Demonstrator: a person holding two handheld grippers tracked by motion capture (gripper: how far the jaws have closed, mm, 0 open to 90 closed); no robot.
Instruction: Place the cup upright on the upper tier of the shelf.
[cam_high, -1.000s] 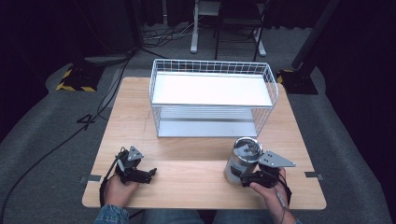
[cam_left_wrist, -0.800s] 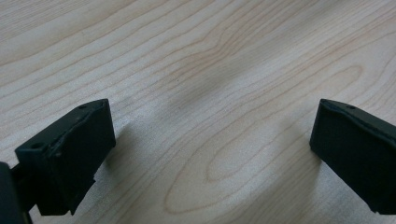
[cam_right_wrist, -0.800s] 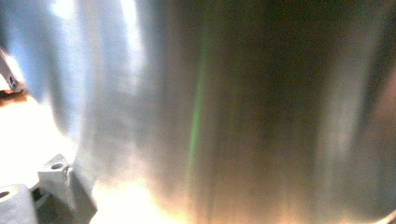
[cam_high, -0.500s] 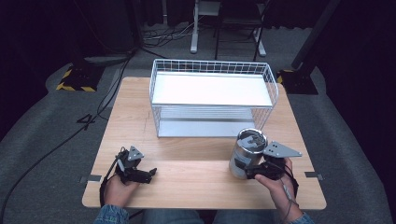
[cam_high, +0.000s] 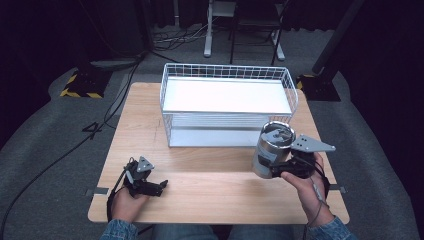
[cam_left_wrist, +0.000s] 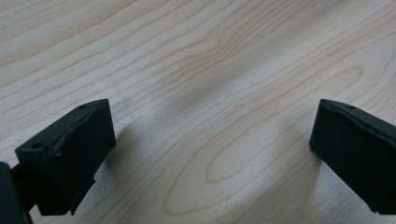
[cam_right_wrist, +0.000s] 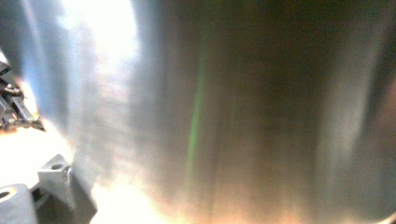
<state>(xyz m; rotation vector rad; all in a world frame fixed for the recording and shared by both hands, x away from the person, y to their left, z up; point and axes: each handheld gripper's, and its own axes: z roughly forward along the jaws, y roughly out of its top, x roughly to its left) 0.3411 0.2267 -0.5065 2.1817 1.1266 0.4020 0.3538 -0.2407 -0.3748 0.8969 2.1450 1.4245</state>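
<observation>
At lower left, the left gripper (cam_high: 161, 186) is resting on the wooden table (cam_high: 215, 175), jaws spread wide, gripping nothing. At lower right, the right gripper (cam_high: 280, 170) is clasping the steel tumbler (cam_high: 272, 149), tilted, below the wire basket (cam_high: 227, 107).

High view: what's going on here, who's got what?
A person at a wooden table holds a set of tongs in each hand. The right tongs are clamped on a steel tumbler, held tilted at the right front corner of a white wire basket; the pictures do not settle whether it is clear of the table. The left tongs sit low at the table's near left, jaws wide apart with bare wood between them.
</observation>
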